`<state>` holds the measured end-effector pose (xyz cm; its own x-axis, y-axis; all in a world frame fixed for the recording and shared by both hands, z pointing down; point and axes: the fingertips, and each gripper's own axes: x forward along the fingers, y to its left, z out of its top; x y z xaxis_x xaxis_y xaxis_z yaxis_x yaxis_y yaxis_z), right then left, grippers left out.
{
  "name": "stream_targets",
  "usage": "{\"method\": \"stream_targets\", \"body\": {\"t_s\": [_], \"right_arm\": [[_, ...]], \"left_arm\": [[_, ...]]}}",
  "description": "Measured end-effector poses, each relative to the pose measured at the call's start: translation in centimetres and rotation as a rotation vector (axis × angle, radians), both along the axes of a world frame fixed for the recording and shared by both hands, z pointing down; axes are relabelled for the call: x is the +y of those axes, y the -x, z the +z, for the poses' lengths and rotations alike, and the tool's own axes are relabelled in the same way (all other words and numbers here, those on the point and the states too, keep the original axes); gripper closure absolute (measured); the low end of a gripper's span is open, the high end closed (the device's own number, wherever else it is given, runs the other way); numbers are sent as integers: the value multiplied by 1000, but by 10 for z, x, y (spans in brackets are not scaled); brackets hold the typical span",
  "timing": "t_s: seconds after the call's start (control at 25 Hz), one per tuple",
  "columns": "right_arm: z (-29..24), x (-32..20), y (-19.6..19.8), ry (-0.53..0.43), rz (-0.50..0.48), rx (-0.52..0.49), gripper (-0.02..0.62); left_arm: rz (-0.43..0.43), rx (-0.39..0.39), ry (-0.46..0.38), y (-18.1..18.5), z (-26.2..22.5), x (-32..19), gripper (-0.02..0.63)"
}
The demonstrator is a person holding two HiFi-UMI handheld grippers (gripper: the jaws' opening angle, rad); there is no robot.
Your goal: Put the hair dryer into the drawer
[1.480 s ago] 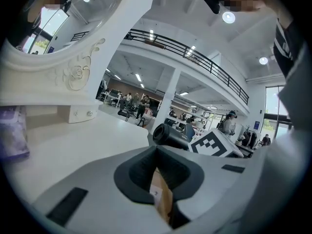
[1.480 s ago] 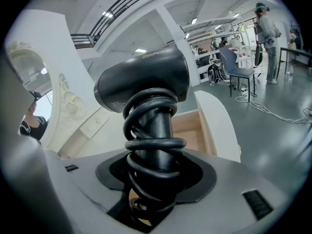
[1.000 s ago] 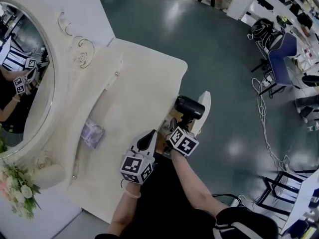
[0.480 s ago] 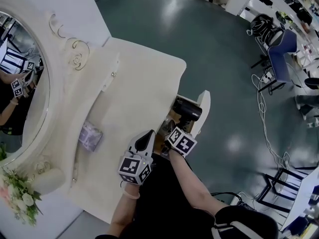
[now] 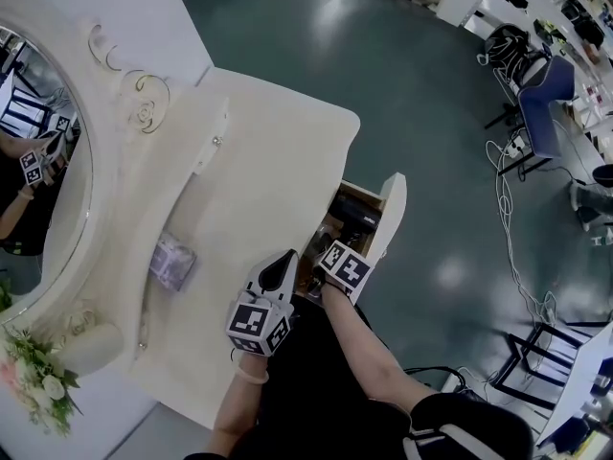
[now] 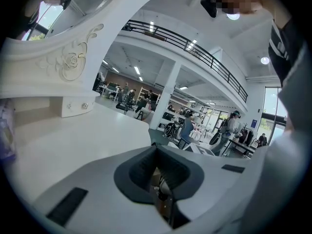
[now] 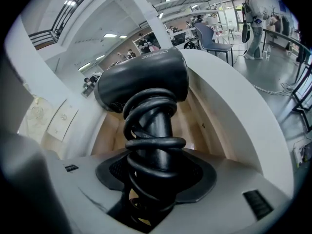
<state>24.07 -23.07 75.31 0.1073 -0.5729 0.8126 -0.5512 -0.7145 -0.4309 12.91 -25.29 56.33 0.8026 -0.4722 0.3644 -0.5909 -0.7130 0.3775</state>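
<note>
The right hand-held gripper [image 5: 336, 247] [image 7: 153, 179] clamps the cord-wrapped handle of the hair dryer [image 5: 352, 218] [image 7: 144, 82], whose head juts beyond its jaws inside the open drawer [image 5: 391, 209] [image 7: 234, 111], while the left hand-held gripper [image 5: 279, 272] [image 6: 158, 174], closed and empty, sits just beside it at the table [image 5: 259, 180] edge.

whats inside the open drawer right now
The black hair dryer, cord coiled round its handle, gripped by the right gripper, over the bare wooden bottom of the drawer. Whatever lies beneath dryer and gripper is covered.
</note>
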Motion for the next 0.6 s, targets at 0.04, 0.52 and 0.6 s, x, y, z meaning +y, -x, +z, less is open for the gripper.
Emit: {"method": "stream_targets", "body": {"t_s": [0.04, 0.52, 0.6], "right_arm": [[3, 0, 1, 8, -1, -6, 360], [28, 0, 9, 77, -49, -42, 360], [29, -1, 9, 76, -54, -35, 360]], "left_arm": [[-3, -1, 0, 0, 0, -1, 581], [-27, -20, 6, -1, 3, -7, 581], [-34, -24, 10, 0, 4, -8, 581]]}}
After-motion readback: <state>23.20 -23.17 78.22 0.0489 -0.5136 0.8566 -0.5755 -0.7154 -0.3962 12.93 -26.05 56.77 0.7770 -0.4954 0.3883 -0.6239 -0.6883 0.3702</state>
